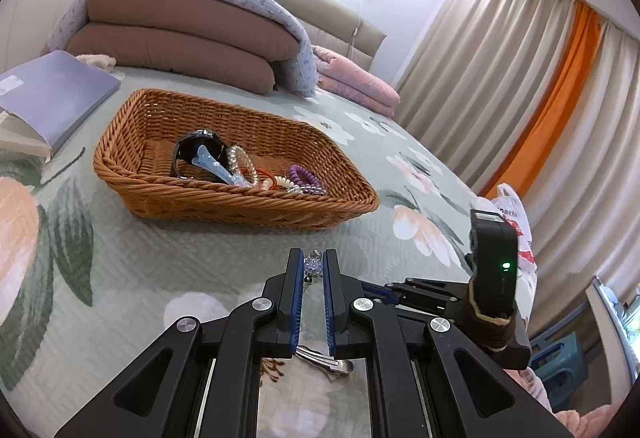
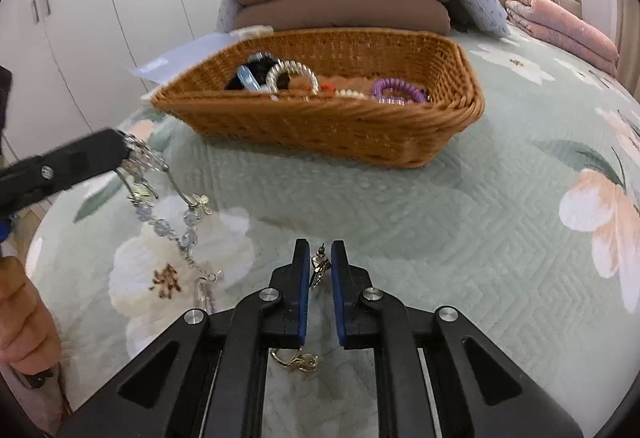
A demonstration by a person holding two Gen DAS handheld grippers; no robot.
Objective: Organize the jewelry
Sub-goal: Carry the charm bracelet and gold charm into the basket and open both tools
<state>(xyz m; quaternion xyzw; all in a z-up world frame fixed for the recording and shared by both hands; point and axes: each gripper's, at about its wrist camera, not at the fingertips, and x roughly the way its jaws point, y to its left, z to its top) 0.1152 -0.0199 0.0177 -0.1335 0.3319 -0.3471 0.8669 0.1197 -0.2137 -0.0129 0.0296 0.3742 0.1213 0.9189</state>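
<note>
Beads (image 2: 160, 226) dangling from your left gripper (image 1: 313, 265), like the earring (image 2: 320, 266) your right gripper (image 2: 320, 258) pinches, could snag the basket (image 2: 320, 129) rim.

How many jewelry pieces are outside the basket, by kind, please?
Beaded chain: 1
Earrings: 2 (silver earring, gold earring)
Hair clip: 1
Total: 4

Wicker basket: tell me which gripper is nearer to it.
Hard to call. The left gripper and the right gripper both hang short of the basket, each holding jewelry; neither is over it.
</note>
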